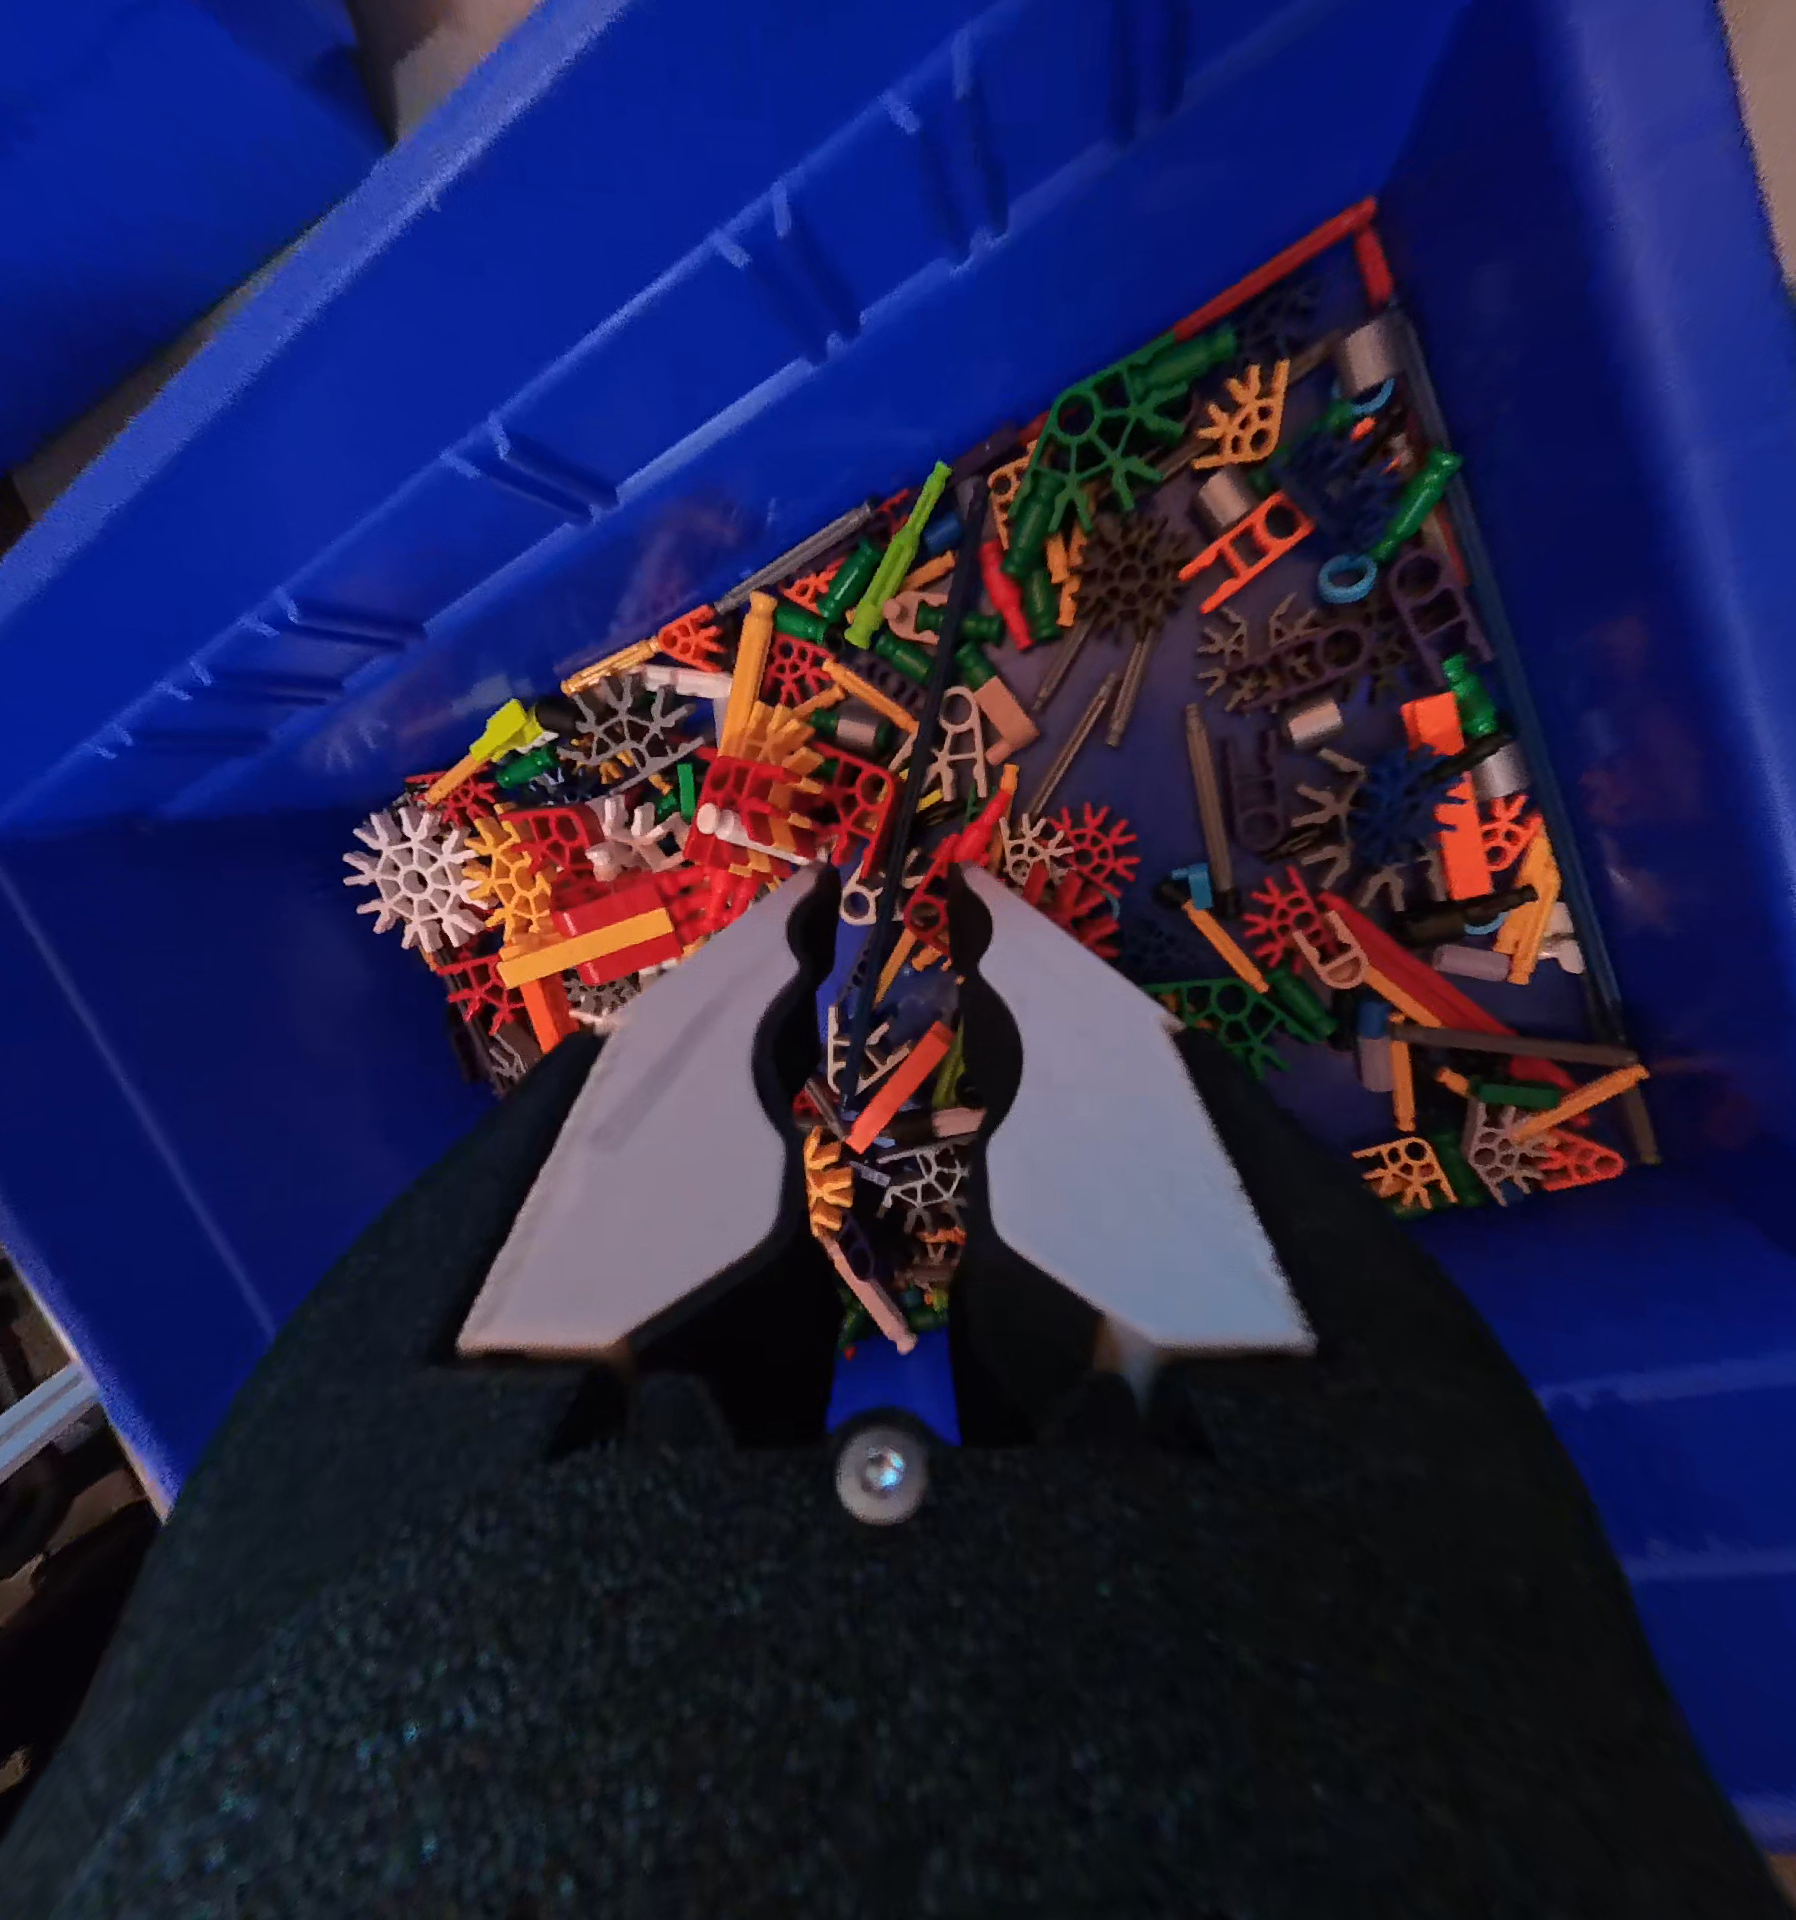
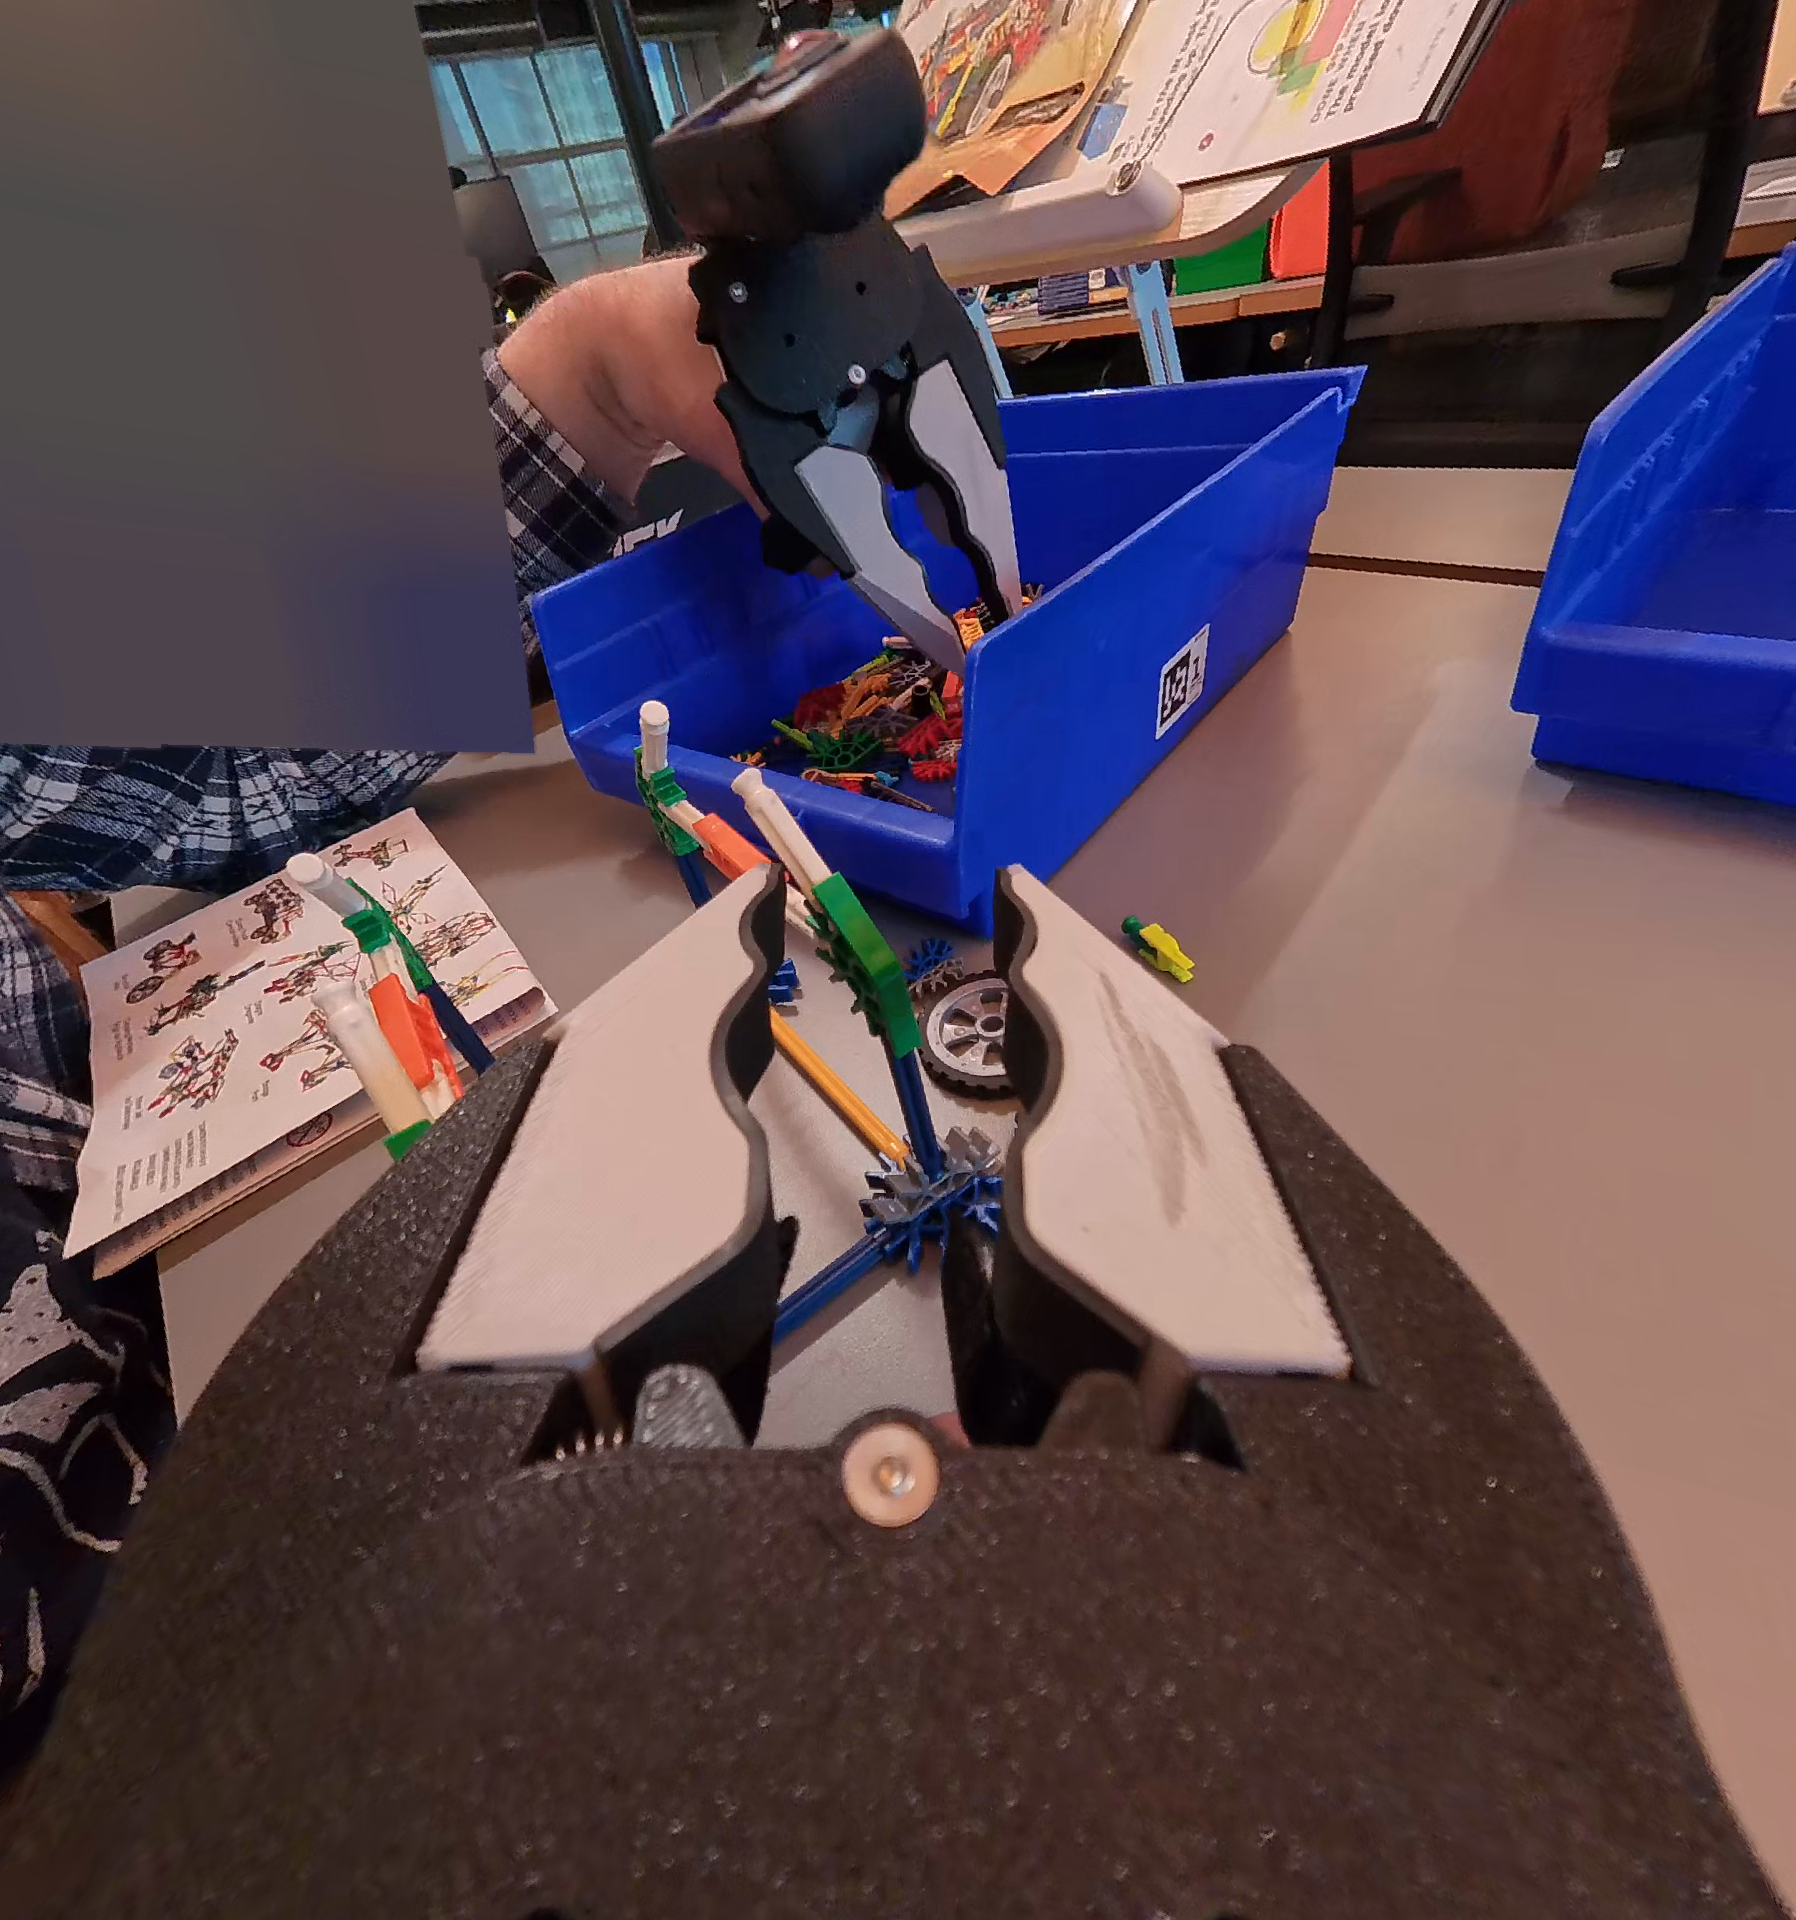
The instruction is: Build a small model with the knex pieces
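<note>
Black textured housing fills the lower half of each wrist view. Right gripper [image 2: 889, 904]: jaws stand well apart, nothing clamped between them. It hovers over a partly built rod-and-connector model [image 2: 915, 1184] standing on the grey table [image 2: 1445, 1143]; the model's blue and grey hub lies in the gap between the fingers, with blue, yellow and white rods and green connectors rising from it. A small spoked wheel [image 2: 967, 1034] lies just beside the model, partly hidden by the right finger. A yellow-and-green piece [image 2: 1164, 948] lies apart on the table.

Left gripper [image 1: 894, 883]: jaws slightly parted, tips lowered into a blue bin [image 1: 665, 364] above a heap of coloured construction pieces [image 1: 1289, 675]. A thin dark rod [image 1: 925, 748] runs through the gap; whether the fingers hold it cannot be determined.

An open instruction booklet [image 2: 250, 1039] lies left of the model. A second blue bin [image 2: 1704, 582] stands well apart on the right.
</note>
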`<state>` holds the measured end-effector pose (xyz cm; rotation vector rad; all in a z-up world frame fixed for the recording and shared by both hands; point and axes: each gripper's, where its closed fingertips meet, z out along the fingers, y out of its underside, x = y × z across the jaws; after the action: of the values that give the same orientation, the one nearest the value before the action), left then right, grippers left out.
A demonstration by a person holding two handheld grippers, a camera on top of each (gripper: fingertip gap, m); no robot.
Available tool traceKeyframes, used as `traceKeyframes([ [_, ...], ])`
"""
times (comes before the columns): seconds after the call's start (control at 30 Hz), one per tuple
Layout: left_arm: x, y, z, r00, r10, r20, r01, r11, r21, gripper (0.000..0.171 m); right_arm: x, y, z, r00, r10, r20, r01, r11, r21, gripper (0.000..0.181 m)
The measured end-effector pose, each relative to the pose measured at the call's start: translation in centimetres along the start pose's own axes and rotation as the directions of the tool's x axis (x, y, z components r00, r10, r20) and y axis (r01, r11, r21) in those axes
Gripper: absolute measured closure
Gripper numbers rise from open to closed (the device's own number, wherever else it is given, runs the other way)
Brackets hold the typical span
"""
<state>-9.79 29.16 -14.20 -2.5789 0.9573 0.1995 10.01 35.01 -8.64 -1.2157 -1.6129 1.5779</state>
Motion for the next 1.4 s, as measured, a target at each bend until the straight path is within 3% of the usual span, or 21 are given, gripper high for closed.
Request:
traceKeyframes([
  [0.2,0.1,-1.0,-0.5,1.000,0.018,0.006,-0.018,0.999,0.046,0.151,0.1,0.0,0.0,1.000,0.004,0.000,-0.004,1.000,0.001,0.142],
  [1.23,-0.1,-1.1,-0.3,1.000,0.022,0.021,-0.023,0.999,0.039,0.149,0.0,0.0,-0.1,1.000,0.005,0.000,-0.005,1.000,0.002,0.142],
  [1.4,-2.5,-0.2,-1.0,0.992,-0.035,0.118,0.033,0.999,0.024,0.147,0.0,0.0,0.0,1.000,0.003,-0.001,-0.003,1.000,0.001,0.142],
])
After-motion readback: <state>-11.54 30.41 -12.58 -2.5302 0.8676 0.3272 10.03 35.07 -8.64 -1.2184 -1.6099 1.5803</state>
